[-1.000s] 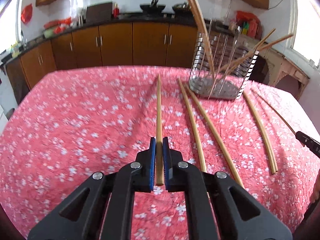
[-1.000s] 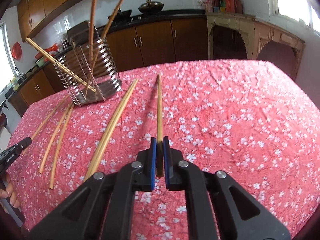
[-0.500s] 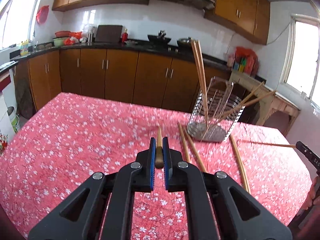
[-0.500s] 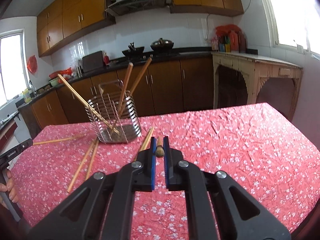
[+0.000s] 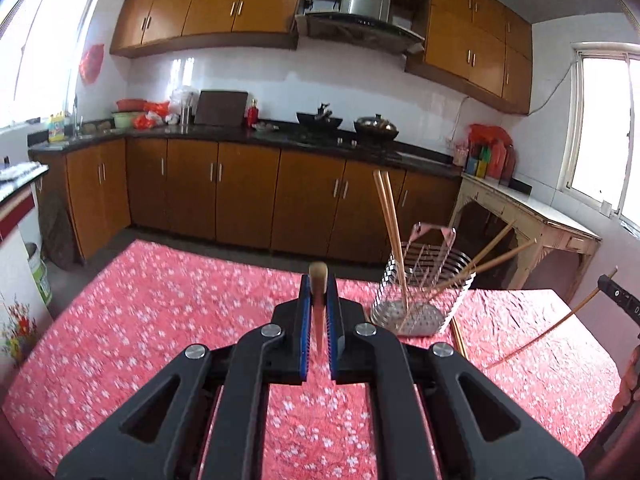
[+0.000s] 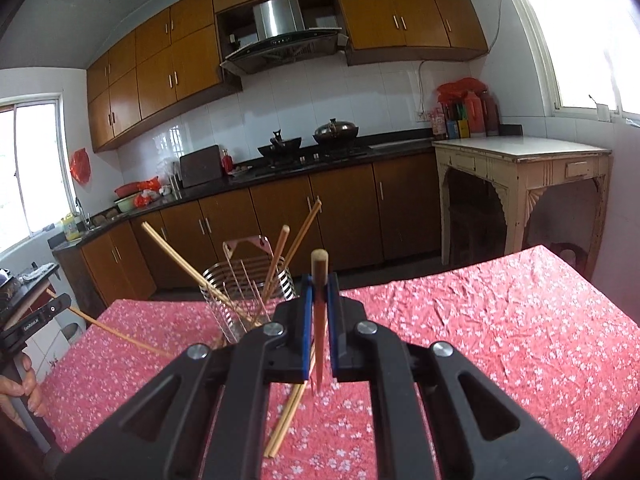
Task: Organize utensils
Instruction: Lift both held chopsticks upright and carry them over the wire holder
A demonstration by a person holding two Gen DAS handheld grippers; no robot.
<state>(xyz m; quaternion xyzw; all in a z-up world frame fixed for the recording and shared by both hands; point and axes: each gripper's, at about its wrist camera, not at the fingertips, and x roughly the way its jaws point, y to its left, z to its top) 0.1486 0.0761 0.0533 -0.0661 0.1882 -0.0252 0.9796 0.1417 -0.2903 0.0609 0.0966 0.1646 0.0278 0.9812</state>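
**A:** What is different from a second ago?

**B:** Both chopsticks are off the cloth. A second ago each lay flat on the red flowered tablecloth (image 5: 140,320) with only its near end pinched. Now the left gripper (image 5: 319,312) holds its chopstick (image 5: 318,280) clear of the table, the blunt end poking up just above the blue pads at the centre of the left view. The right gripper (image 6: 319,312) is clamped the same way on a darker chopstick (image 6: 319,280), centre of the right view.

**A:** So both sets of jaws are closed narrow on wood?

**B:** Yes, each squeezing one stick. The view has also tipped up: cabinets and range hood now fill the upper half, where before it was nearly all tablecloth.

**A:** And the holder?

**B:** The wire utensil holder (image 5: 424,280) stands right of centre in the left view and left of centre in the right view, already carrying several chopsticks that lean outward. A few loose chopsticks (image 6: 286,420) lie on the cloth below the right gripper.

**A:** What does that mean for the job?

**B:** I judge the pick-up done for these two; next comes carrying them over the holder's open top and dropping them in. The leaning sticks could get in the way.
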